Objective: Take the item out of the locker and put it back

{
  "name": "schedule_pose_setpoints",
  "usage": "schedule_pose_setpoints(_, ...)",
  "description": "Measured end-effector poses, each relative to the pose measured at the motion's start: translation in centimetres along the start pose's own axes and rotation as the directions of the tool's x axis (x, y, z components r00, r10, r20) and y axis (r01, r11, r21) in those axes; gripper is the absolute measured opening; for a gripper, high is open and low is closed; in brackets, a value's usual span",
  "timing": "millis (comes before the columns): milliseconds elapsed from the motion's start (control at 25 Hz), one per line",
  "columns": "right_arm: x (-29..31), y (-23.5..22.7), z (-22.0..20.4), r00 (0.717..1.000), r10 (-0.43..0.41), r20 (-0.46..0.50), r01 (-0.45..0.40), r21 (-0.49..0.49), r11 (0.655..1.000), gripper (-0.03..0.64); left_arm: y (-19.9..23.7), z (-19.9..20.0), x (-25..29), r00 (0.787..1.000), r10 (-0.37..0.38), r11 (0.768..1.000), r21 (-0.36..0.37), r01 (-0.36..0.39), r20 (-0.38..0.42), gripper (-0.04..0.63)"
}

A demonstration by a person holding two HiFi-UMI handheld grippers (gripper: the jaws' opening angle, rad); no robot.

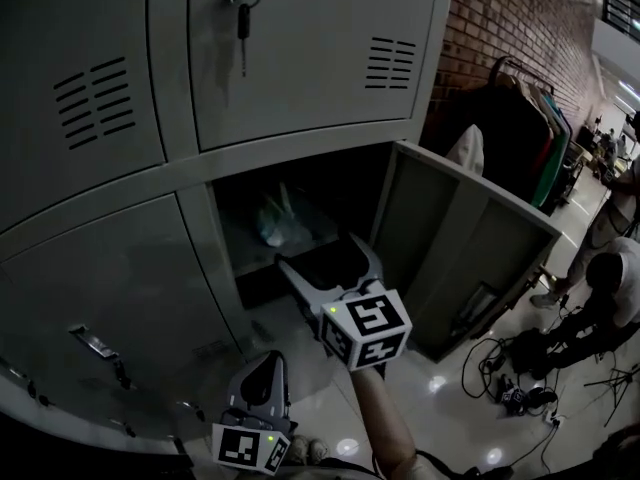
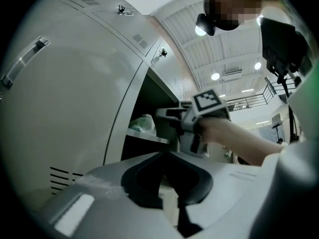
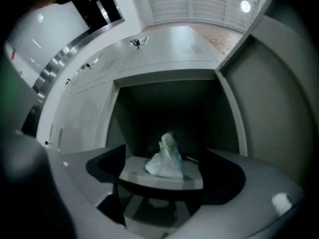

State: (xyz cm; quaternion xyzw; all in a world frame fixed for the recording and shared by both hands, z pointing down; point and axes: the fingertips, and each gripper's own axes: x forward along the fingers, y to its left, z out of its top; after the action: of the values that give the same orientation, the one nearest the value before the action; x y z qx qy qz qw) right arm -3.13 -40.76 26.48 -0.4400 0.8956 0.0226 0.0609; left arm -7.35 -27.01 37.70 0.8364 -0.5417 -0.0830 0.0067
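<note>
My right gripper hangs before the open locker, jaws spread wide, apart from the crumpled plastic bag on the shelf inside. Its door stands swung out at the right. My left gripper, jaws pressed together, hangs lower; a key sits in the lock above

Crumpled plastic bag on locker shelf

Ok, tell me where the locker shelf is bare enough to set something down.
Bare shelf lies on both sides of the bag, which sits mid-shelf. The doorway is clear; only the open right tongs hover before it.
</note>
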Motion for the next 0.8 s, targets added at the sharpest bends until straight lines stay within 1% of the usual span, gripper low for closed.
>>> schedule_pose_setpoints(80,2.8,-0.4,0.8,0.999,0.01,-0.042,-0.011,-0.014,1.0,0.466,-0.8,-0.2,0.5,1.0,-0.023,1.0,0.0,0.023,-0.006,0.005)
schedule_pose_setpoints(200,5.7,-0.9,0.5,0.995,0.019,-0.095,-0.018,0.018,1.0,0.466,-1.3,-0.3,0.9,0.999,-0.039,0.999,0.0,0.039,-0.005,0.005)
schedule_pose_setpoints(360,7.8,-1.0,-1.3,0.984,0.023,-0.175,-0.022,0.007,1.0,0.466,-0.8,-0.3,1.0,1.0,-0.028,1.0,-0.004,0.028,0.0,0.005)
schedule_pose_setpoints(480,8.4,-0.9,-2.1,0.979,0.028,-0.201,-0.029,-0.003,1.0,0.465,0.0,-0.4,0.9,1.0,-0.007,1.0,-0.013,0.006,-0.001,0.005)
schedule_pose_setpoints(520,8.6,-0.9,-2.2,0.979,0.027,-0.204,-0.032,-0.022,0.999,0.422,0.2,-0.4,0.9,1.0,0.0,1.0,-0.016,0.0,0.0,0.005)
schedule_pose_setpoints(600,8.7,-0.9,-2.3,0.978,0.016,-0.21,-0.033,-0.077,0.996,0.075,0.6,-0.4,0.8,1.0,0.009,1.0,-0.021,-0.009,0.003,0.005)
schedule_pose_setpoints(640,8.7,-0.8,-2.3,0.977,0.011,-0.212,-0.033,-0.099,0.995,0.026,0.7,-0.4,0.8,1.0,0.011,1.0,-0.023,-0.011,0.004,0.005)
schedule_pose_setpoints(720,8.7,-0.8,-2.3,0.977,0.007,-0.215,-0.032,-0.113,0.993,0.017,1.0,-0.4,0.8,1.0,0.015,1.0,-0.024,-0.015,0.005,0.005)
schedule_pose_setpoints(800,8.7,-0.9,-2.3,0.978,0.008,-0.21,-0.031,-0.106,0.994,0.015,1.2,-0.3,0.9,1.0,0.019,1.0,-0.025,-0.019,0.008,0.005)
